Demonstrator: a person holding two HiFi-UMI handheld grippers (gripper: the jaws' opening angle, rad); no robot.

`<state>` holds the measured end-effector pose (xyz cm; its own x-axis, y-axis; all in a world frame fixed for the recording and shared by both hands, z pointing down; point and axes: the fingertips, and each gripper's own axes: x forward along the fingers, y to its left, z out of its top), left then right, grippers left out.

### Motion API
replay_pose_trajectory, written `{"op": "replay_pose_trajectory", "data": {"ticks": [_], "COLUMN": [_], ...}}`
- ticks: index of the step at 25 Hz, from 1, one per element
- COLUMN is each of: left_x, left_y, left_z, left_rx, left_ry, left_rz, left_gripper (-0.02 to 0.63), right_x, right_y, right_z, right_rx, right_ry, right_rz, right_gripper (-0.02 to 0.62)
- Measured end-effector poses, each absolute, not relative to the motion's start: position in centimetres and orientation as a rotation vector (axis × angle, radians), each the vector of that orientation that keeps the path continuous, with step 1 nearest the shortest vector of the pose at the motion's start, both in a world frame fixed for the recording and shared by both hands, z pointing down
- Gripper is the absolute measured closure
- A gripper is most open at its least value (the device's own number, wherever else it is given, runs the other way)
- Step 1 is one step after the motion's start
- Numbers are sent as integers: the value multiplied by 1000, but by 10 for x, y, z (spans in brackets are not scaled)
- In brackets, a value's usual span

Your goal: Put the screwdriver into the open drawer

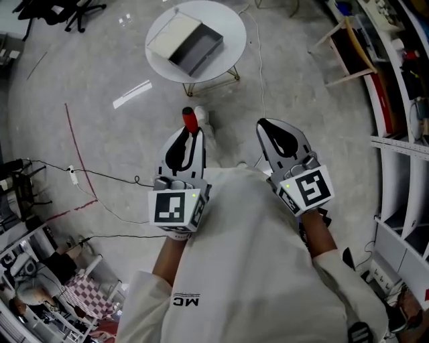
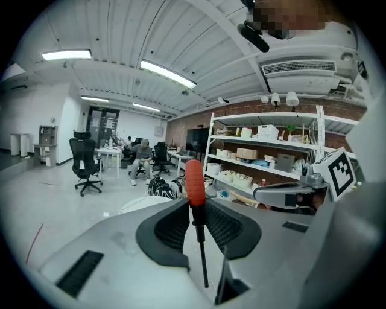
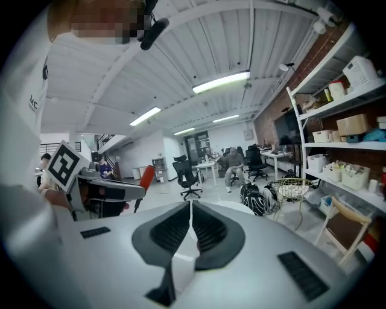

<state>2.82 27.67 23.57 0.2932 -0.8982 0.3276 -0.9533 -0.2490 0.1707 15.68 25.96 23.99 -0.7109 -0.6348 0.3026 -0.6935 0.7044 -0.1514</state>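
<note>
Hidden or unclear:
- Head view: only the red handle of the screwdriver sticks out past the left gripper. The shaft is covered by the jaws.
- The drawer is dark inside, so I can't tell what is in it. It is pulled out of a white box on the round table.
- Neither gripper view shows the drawer, because each gripper's body blocks the low part of the view.
- The person's forearms are cut off behind the marker cubes.

Counts: 1 screwdriver, 2 grippers, 1 drawer, 1 table.

Jaws:
- Left gripper: clamped on the screwdriver at the black shaft just below the handle. The handle points up and away, and the shaft runs back over the gripper body.
- Right gripper: pads pressed together with nothing between them. In the head view it sits beside the left one, the two apart.

The screwdriver is held in the air over the floor, well short of the table and drawer. Its handle also shows at the left of the right gripper view.
</note>
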Motion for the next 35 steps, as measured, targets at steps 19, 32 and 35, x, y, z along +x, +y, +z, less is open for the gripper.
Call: {"op": "replay_pose_trajectory", "data": {"ticks": [19, 32, 35], "left_x": [-100, -97, -94], "left_y": [28, -15, -17], "left_z": [249, 315, 333], "left_rx": [2350, 2263, 2292], "left_ry": [-1347, -1253, -1224], "left_rz": [297, 404, 501], "left_gripper": [526, 526, 526], "right_x": [26, 27, 25], "right_y": [31, -19, -19], "right_z": [258, 270, 278], "right_rx": [1215, 1257, 1259], "right_ry": [-2468, -2467, -2458], "right_rz": [454, 502, 518], "right_gripper": [523, 522, 522]}}
